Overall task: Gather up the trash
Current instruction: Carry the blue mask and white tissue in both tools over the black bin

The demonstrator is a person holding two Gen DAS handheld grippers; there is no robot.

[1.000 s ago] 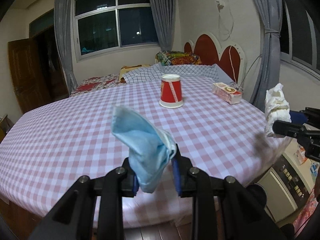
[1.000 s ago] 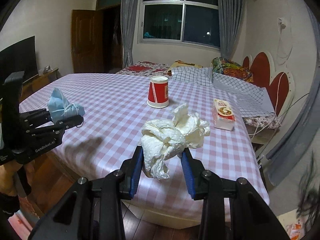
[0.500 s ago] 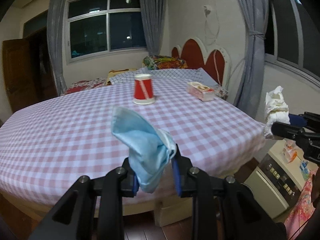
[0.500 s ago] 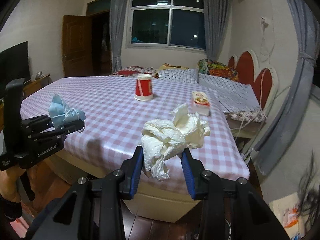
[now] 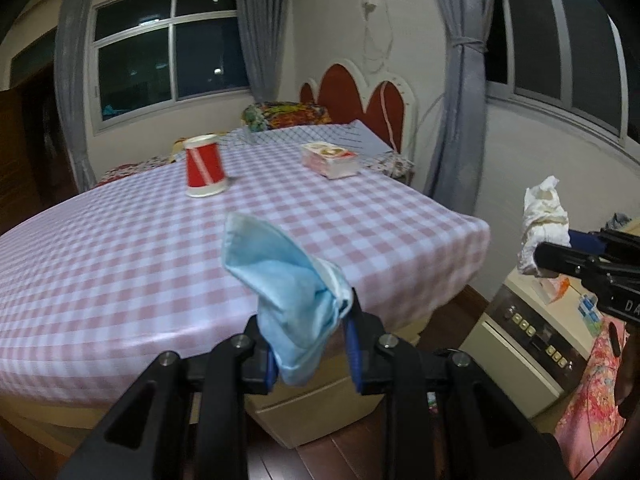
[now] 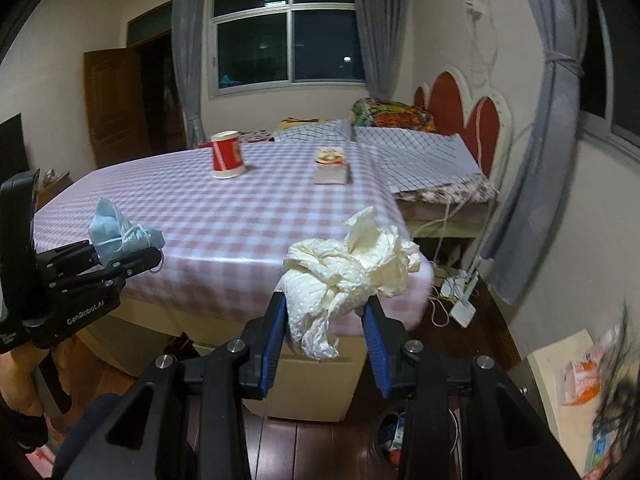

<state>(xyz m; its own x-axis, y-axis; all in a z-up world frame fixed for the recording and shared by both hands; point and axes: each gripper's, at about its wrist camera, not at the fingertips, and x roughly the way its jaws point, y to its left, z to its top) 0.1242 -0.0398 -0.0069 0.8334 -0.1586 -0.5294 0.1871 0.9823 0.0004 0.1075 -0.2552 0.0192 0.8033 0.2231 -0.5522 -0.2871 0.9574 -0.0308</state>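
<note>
My left gripper (image 5: 310, 330) is shut on a crumpled blue face mask (image 5: 286, 284), held in the air off the near edge of the checked table (image 5: 120, 264). In the right wrist view the same mask (image 6: 116, 236) shows at the left, in that gripper (image 6: 126, 252). A wad of white tissue (image 6: 348, 268) is clamped between the pads of my right gripper (image 6: 326, 320), beyond the table's corner. The tissue (image 5: 544, 224) appears at the right of the left wrist view too. An upside-down red paper cup (image 5: 203, 168) and a small box (image 5: 330, 159) stand on the table.
A beige appliance with buttons (image 5: 532, 340) stands on the floor to the right. White cables and a power strip (image 6: 460, 308) lie by the wall. A bed with a red headboard (image 6: 468, 120) is behind the table. Some bits of litter (image 6: 394, 436) lie on the wood floor.
Both grippers have drawn back and to the right, away from the table, still holding the mask and the tissue. The table's corner and the floor now show.
</note>
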